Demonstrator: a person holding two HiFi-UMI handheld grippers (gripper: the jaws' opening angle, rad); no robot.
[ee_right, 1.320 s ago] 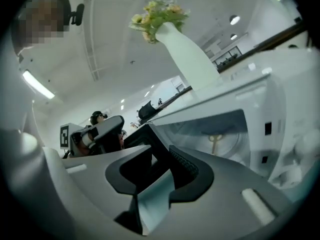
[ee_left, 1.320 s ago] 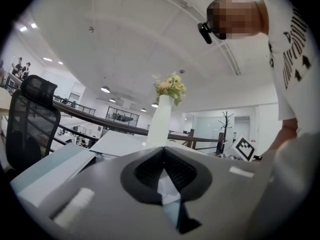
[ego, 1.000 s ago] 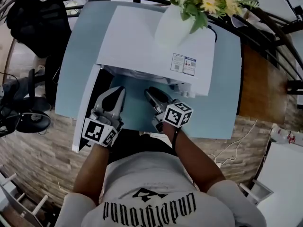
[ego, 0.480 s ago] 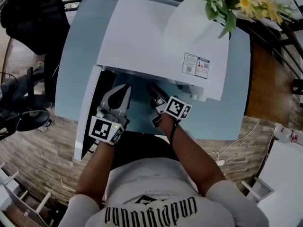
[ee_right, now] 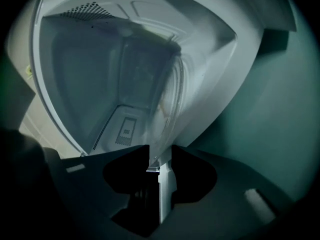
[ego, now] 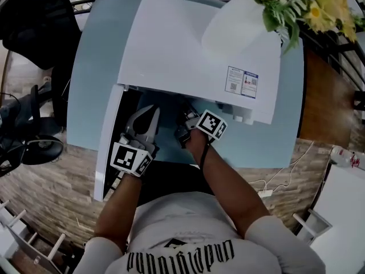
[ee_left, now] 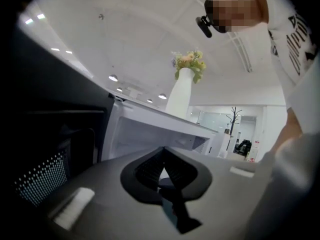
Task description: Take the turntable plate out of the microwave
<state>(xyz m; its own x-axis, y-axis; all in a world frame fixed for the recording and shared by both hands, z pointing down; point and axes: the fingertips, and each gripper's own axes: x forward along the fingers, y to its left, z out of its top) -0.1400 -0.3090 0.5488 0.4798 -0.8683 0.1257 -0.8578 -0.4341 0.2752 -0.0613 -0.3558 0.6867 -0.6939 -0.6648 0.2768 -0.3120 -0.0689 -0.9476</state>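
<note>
The right gripper (ee_right: 160, 153) is grasping the near rim of the clear round glass turntable plate (ee_right: 169, 101), which is lying straight ahead inside the white microwave (ego: 182, 50); the left gripper (ee_left: 162, 156) is hovering clenched, empty, just outside.

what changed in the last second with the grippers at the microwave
The right gripper pushed further into the white microwave and rolled; its jaws hold the clear glass turntable plate by the rim. The left gripper stayed shut in front; the door stayed open.
</note>
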